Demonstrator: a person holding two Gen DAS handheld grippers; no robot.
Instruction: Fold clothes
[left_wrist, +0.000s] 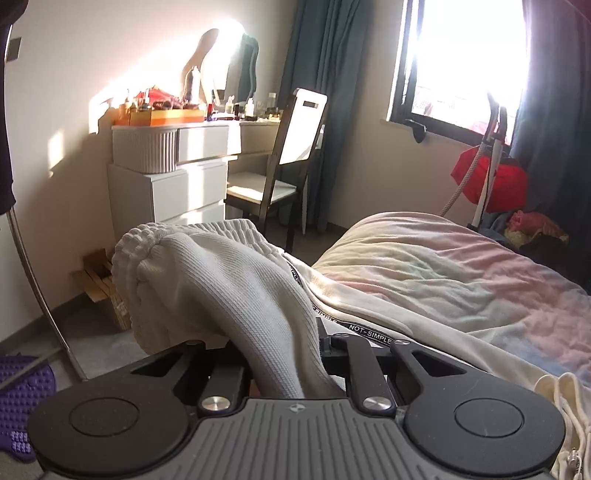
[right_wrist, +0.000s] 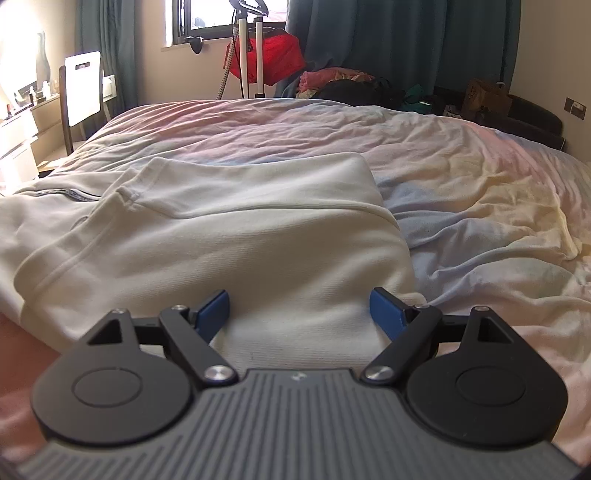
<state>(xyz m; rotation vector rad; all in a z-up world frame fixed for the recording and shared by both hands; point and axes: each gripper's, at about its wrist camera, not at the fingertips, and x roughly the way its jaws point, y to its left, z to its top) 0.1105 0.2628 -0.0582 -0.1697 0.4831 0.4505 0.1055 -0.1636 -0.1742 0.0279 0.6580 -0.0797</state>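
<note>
A cream-white ribbed garment (right_wrist: 207, 236) lies spread on the bed, part of it folded over itself. In the left wrist view its sleeve (left_wrist: 221, 288), with a gathered cuff at the end, rises off the bed. My left gripper (left_wrist: 284, 373) is shut on that sleeve, and the cloth hides its fingertips. A black band reading "NOT-SIMPLE" (left_wrist: 365, 328) runs along the garment just beyond. My right gripper (right_wrist: 300, 310) hovers open over the near edge of the folded part, its blue pads (right_wrist: 212, 310) wide apart and clear of the cloth.
The bed carries a rumpled pastel sheet (right_wrist: 461, 184). Left of the bed stand a white dresser (left_wrist: 173, 177) and a chair (left_wrist: 280, 166). A red bag on a stand (left_wrist: 491, 177) sits under the window. Clothes (right_wrist: 340, 83) are piled beyond the bed's far edge.
</note>
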